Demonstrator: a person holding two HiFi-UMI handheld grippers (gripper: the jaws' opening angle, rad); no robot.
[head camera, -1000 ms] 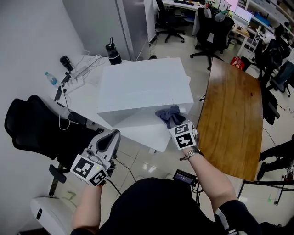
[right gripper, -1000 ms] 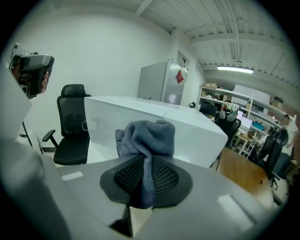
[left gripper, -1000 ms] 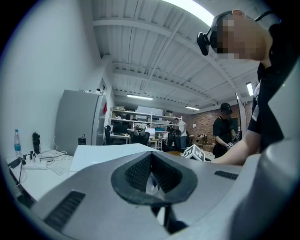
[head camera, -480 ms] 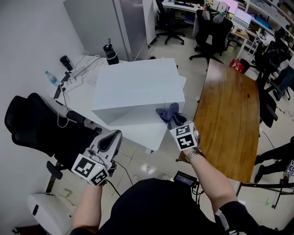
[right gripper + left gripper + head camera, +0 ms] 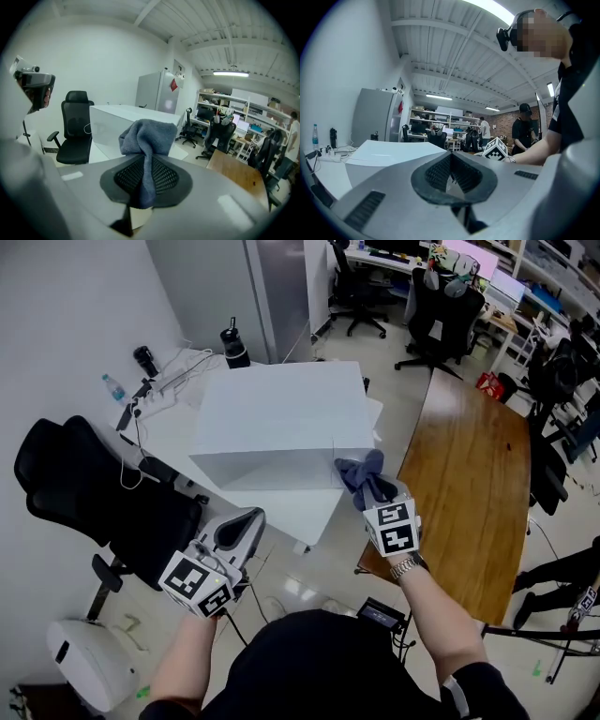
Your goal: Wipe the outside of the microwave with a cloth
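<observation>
One cloth and two grippers at one microwave.

The right gripper (image 5: 373,491) had its jaws clamped on a single crumpled blue-grey cloth (image 5: 149,135), which sat at the front right corner of the one white box-shaped microwave (image 5: 281,418); whether it touched the casing could not be told. The left gripper (image 5: 251,519), jaws shut with nothing between them, hung near the microwave's front, lower left. One black office chair (image 5: 94,493) stood to the microwave's left, one brown wooden table (image 5: 469,484) to its right.
</observation>
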